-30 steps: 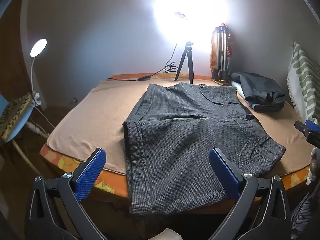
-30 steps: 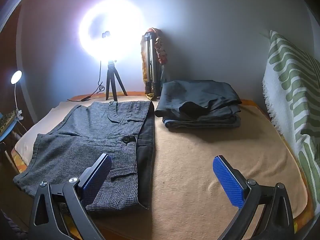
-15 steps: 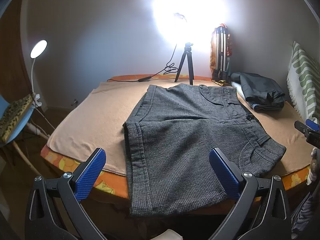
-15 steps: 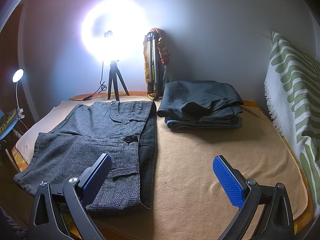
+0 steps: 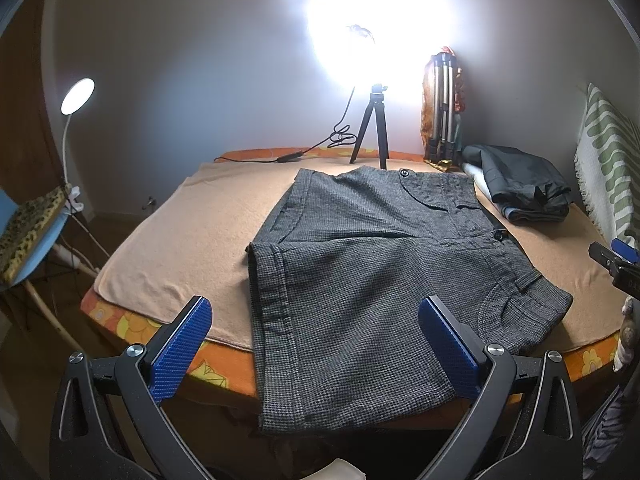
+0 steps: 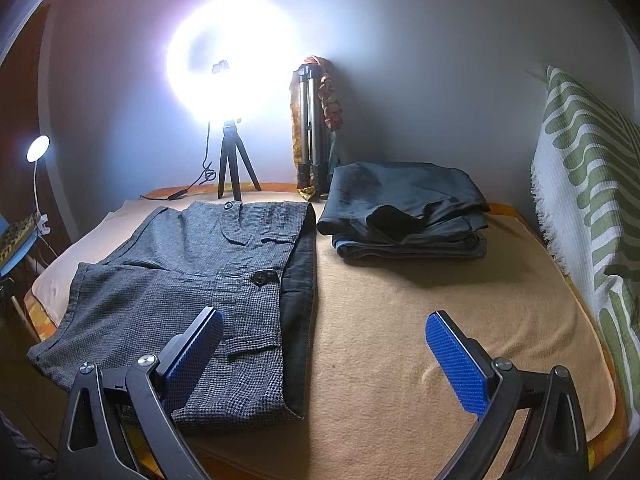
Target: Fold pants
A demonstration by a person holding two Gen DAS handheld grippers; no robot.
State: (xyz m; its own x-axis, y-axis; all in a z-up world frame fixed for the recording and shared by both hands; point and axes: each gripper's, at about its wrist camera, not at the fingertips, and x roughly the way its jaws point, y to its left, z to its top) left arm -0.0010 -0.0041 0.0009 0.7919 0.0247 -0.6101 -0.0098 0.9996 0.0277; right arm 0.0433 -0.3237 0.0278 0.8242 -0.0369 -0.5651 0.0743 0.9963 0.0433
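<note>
Grey checked shorts (image 5: 372, 280) lie flat on the tan blanket (image 5: 192, 240), one leg hem hanging over the table's near edge. They also show in the right wrist view (image 6: 180, 292), with a dark lining strip along their right side. My left gripper (image 5: 316, 344) is open and empty, in front of the hanging hem. My right gripper (image 6: 324, 352) is open and empty, low over the blanket at the shorts' right edge; its left finger (image 6: 192, 356) is over the fabric. Its tip shows at the right of the left wrist view (image 5: 616, 258).
A stack of folded dark clothes (image 6: 404, 212) sits at the back right. A ring light on a small tripod (image 6: 234, 168) and a folded tripod (image 6: 316, 136) stand against the back wall. A green-striped cloth (image 6: 588, 184) hangs at the right. A desk lamp (image 5: 76, 96) stands at the left.
Both grippers have drifted slightly; the right view has shifted a little to the left. The shorts have not moved and both grippers stay open.
</note>
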